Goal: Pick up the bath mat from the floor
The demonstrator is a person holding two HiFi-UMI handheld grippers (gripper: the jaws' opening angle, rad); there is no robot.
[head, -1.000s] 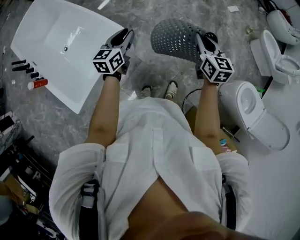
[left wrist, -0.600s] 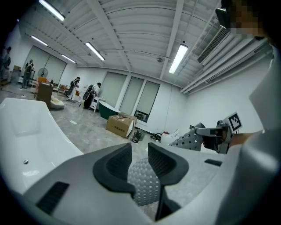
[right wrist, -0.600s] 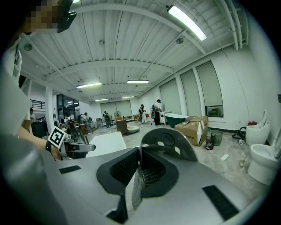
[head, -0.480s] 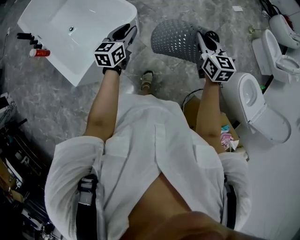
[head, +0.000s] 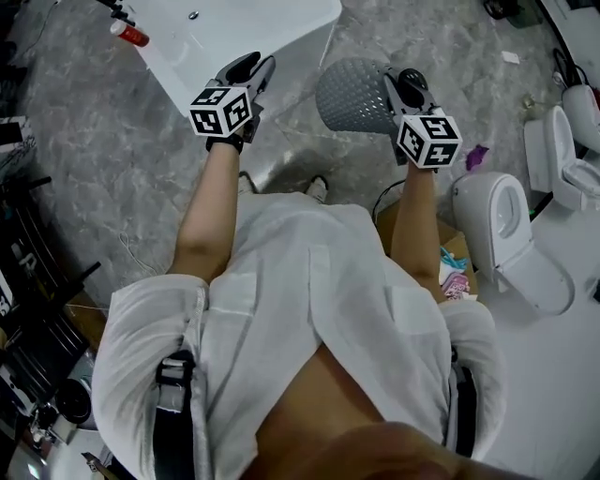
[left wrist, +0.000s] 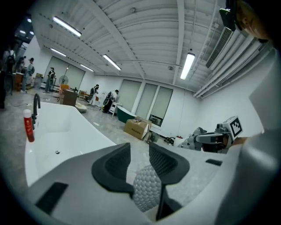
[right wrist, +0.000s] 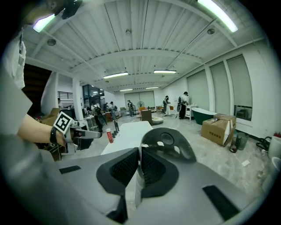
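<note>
Grey marbled floor (head: 112,187), white bathtub (head: 272,37), white toilet (head: 525,272), cardboard box (left wrist: 137,128)

The head view looks steeply down past the person's shirt (head: 309,281) to the floor (head: 84,169). Each gripper view looks nearly level, close along its own jaws. All three share the white bathtub (head: 262,37), at the head view's top.

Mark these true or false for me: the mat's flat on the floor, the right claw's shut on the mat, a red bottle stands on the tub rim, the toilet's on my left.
The mat lies flat on the floor: false; the bath mat hangs lifted off it.
The right claw is shut on the mat: true.
A red bottle stands on the bathtub rim: true.
The toilet is on the left: false; the toilet is on the right.
</note>
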